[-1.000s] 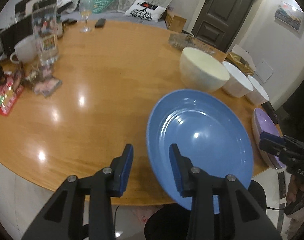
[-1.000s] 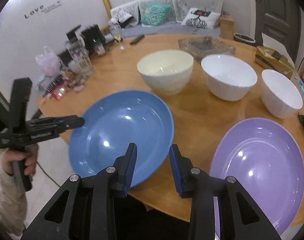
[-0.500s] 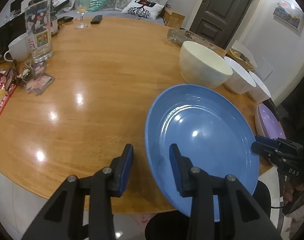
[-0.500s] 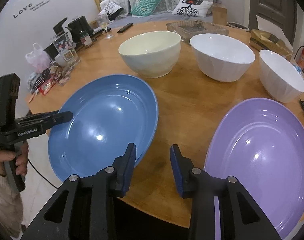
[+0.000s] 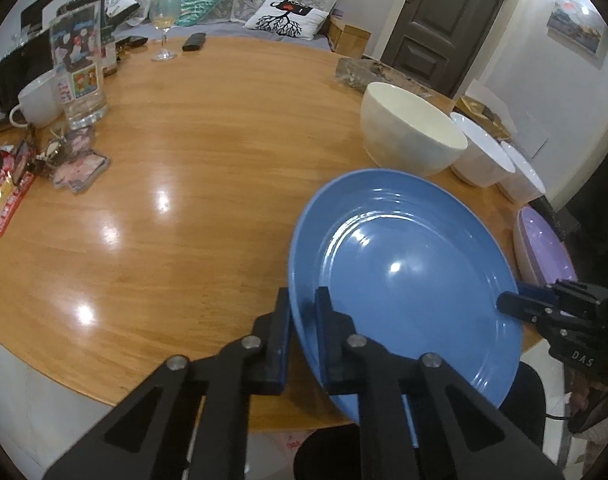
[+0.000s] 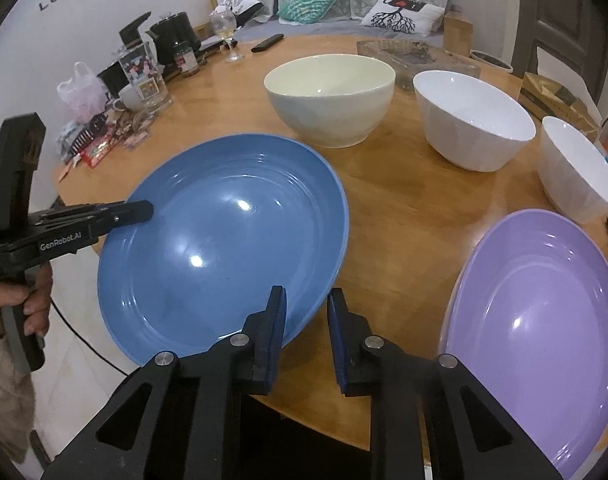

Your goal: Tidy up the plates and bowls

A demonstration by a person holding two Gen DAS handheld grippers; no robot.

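A blue plate lies at the near edge of the round wooden table. My left gripper is shut on its left rim; from the right wrist view it grips that rim of the blue plate. My right gripper is open, its jaws astride the plate's near right rim; it also shows in the left wrist view. A purple plate lies to the right. A cream bowl and two white bowls stand behind.
A glass tray sits behind the bowls. A mug, tall glass, wine glass, kettle and small clutter crowd the table's left side. A sofa with cushions stands beyond.
My left gripper has closed on the blue plate's left rim. My right gripper has moved in over the plate's right rim, still open.
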